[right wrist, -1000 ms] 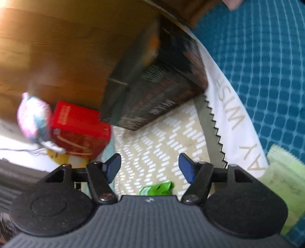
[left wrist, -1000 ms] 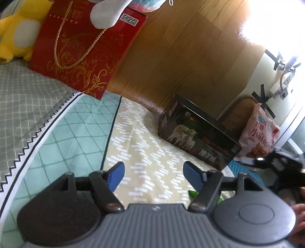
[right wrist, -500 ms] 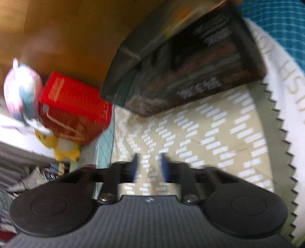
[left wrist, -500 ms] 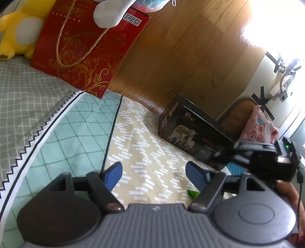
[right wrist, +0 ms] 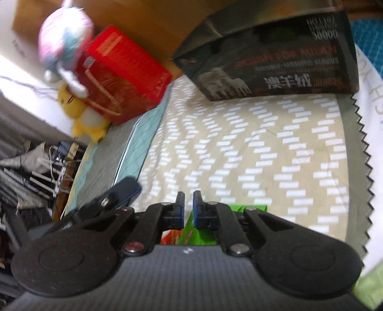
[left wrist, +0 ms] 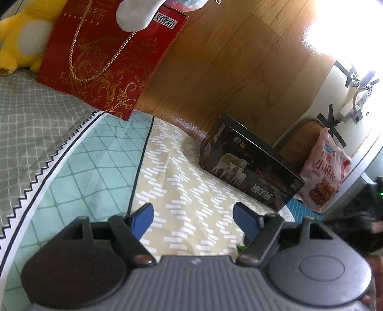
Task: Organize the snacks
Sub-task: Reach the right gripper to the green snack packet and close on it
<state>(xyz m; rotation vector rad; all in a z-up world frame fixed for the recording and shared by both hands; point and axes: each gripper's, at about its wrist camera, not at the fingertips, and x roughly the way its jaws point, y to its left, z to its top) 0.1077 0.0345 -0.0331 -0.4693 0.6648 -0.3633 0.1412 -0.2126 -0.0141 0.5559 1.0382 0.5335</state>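
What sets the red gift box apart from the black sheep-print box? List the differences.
1. The red gift box stands tall on its narrow end; the black sheep-print box lies low on a long side.
2. The red gift box has gold scrollwork and a gold rope handle; the black sheep-print box shows white sheep and no visible handle.
3. A plush toy rests on the red gift box; the black box's top is bare.

Both sit on the bedspread beside the wooden board.

The green snack packet (right wrist: 203, 229) lies mostly hidden under the right gripper (right wrist: 188, 205), so whether the nearly closed fingers pinch it cannot be told. Beyond the left gripper (left wrist: 194, 219), only a green sliver shows. The pink snack bag (left wrist: 325, 177) is half behind the dark box (left wrist: 249, 165). The plush toy (right wrist: 64, 45) is blurred.
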